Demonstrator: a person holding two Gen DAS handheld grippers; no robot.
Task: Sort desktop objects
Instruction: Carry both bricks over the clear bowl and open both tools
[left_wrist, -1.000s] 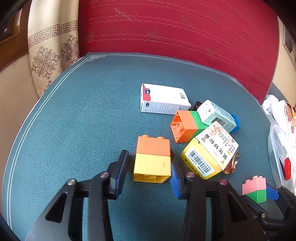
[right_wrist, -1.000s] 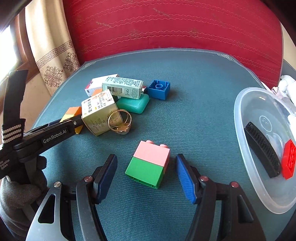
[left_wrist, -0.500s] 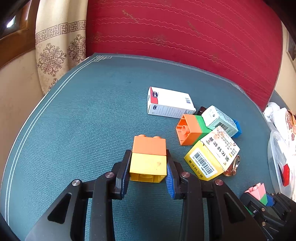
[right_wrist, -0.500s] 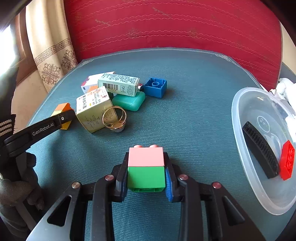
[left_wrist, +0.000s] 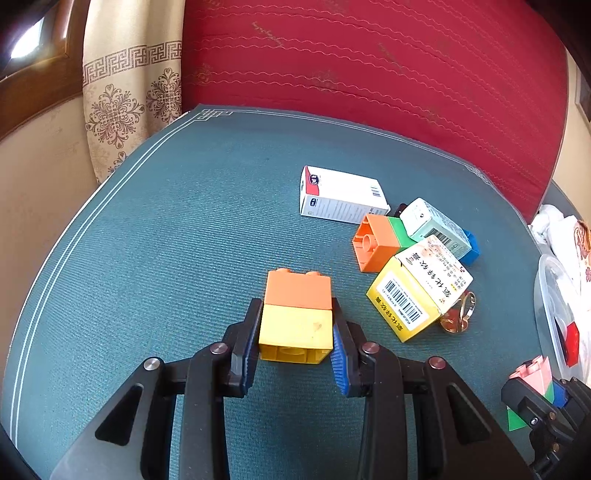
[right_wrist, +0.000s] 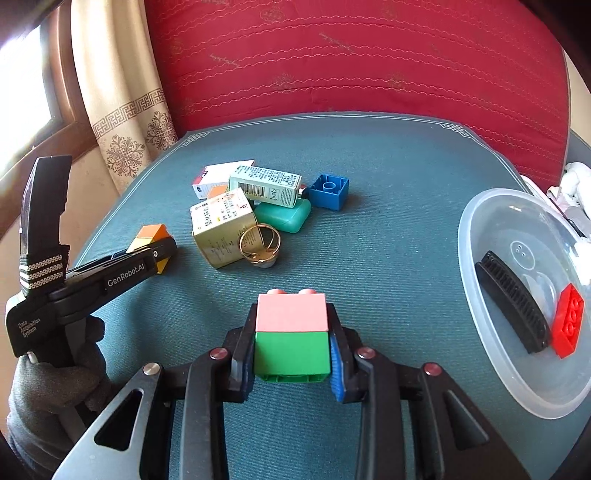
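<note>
My left gripper (left_wrist: 295, 334) is shut on an orange-and-yellow brick stack (left_wrist: 295, 314), pads pressing on the yellow lower brick. My right gripper (right_wrist: 291, 354) is shut on a pink-and-green brick stack (right_wrist: 291, 332), gripping the green brick. In the right wrist view the left gripper body (right_wrist: 122, 273) reaches in from the left with its orange-and-yellow stack (right_wrist: 149, 236). The pink-and-green stack (left_wrist: 533, 376) also shows at the lower right of the left wrist view. Both stacks sit low over the teal cushion (right_wrist: 388, 229).
A pile sits mid-cushion: white box (left_wrist: 340, 199), orange-green brick (left_wrist: 376, 243), pale green box (right_wrist: 266, 184), yellow box (left_wrist: 410, 295), gold ring (right_wrist: 258, 245), teal case (right_wrist: 284, 216), blue brick (right_wrist: 328, 192). A clear tub (right_wrist: 476, 229) at right holds a black comb (right_wrist: 511, 306) and red brick (right_wrist: 567, 321). Red backrest (right_wrist: 351, 66) behind.
Both grippers have closed from wide open onto their brick stacks. The left camera view has edged forward slightly; the stacks now sit squarely between the pads.
</note>
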